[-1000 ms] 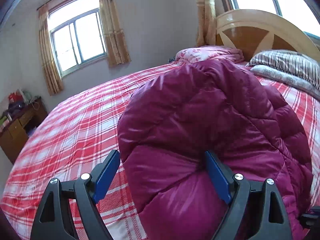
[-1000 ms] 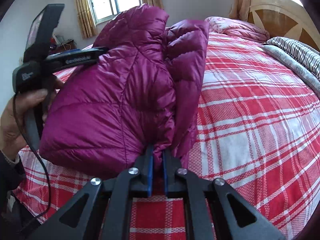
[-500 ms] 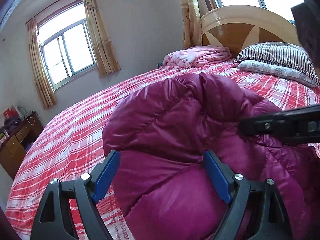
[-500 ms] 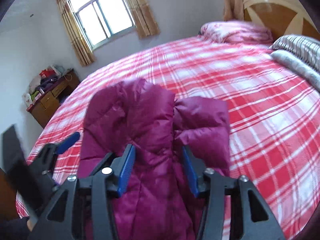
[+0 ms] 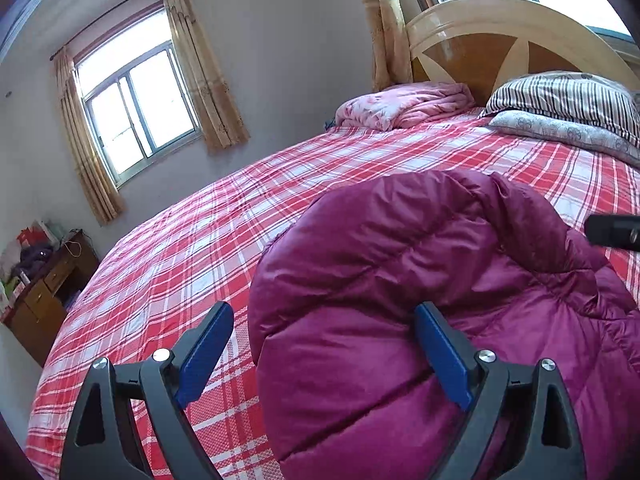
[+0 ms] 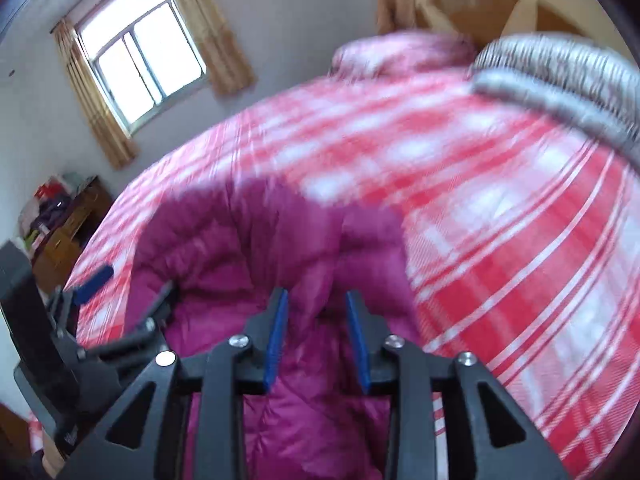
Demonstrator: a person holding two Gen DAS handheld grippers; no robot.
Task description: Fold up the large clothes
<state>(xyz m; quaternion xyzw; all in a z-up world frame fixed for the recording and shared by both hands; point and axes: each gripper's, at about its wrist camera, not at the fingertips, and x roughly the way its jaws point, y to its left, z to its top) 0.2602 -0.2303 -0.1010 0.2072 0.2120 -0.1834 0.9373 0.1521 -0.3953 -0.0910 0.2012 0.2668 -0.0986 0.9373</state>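
A magenta puffer jacket (image 5: 400,280) lies bunched on the red plaid bed (image 5: 240,232). My left gripper (image 5: 324,328) is open, its jaws wide apart over the jacket's left edge, the right pad against the fabric. In the right wrist view, which is blurred, the jacket (image 6: 260,248) lies below my right gripper (image 6: 316,320), which is open with jaws a moderate gap apart and nothing clamped. The left gripper shows there at the left (image 6: 120,300). The tip of the right gripper's body shows in the left wrist view (image 5: 612,230).
A wooden headboard (image 5: 500,40), striped pillows (image 5: 568,100) and a folded pink quilt (image 5: 404,104) are at the bed's head. A wooden desk (image 5: 44,292) with clutter stands at the left wall under a curtained window (image 5: 136,104).
My right gripper let go of the jacket and opened, then narrowed a little. The jacket dropped from held up to lying on the bed. The left gripper stayed open.
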